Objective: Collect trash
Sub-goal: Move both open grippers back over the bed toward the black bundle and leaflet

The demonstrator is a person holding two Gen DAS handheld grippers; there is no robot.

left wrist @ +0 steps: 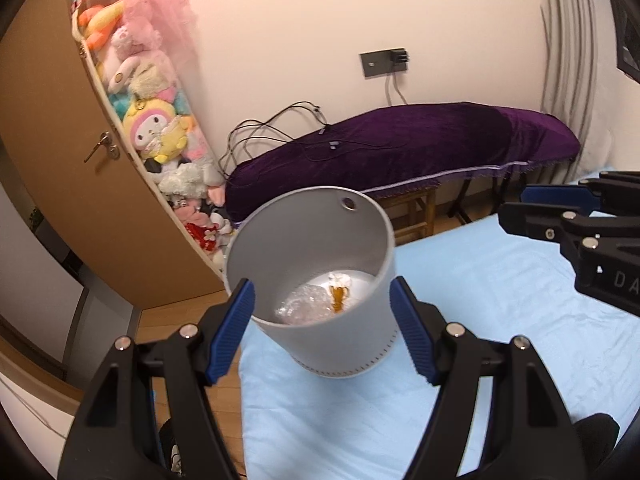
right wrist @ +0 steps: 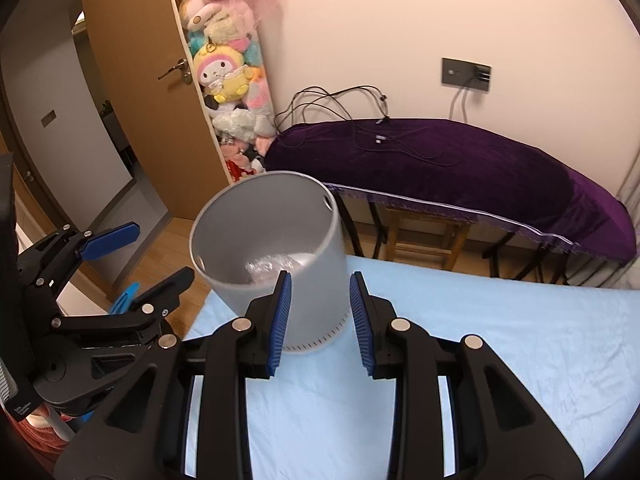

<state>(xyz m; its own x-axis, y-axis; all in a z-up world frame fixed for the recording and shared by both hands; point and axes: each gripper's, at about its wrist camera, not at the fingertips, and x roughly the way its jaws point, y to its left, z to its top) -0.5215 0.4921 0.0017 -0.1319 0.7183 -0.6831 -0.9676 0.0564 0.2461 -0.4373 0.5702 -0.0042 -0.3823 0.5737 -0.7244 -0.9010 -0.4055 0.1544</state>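
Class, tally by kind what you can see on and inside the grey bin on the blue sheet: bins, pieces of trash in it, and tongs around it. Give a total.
Grey bin: 1
Trash pieces: 2 (clear plastic wrap, orange-stained wrapper)
Tongs: 2 (left tongs, right tongs)
Total: 5

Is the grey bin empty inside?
No, the left wrist view shows crumpled clear plastic and a small orange-and-white scrap lying at the bottom of the grey bin.
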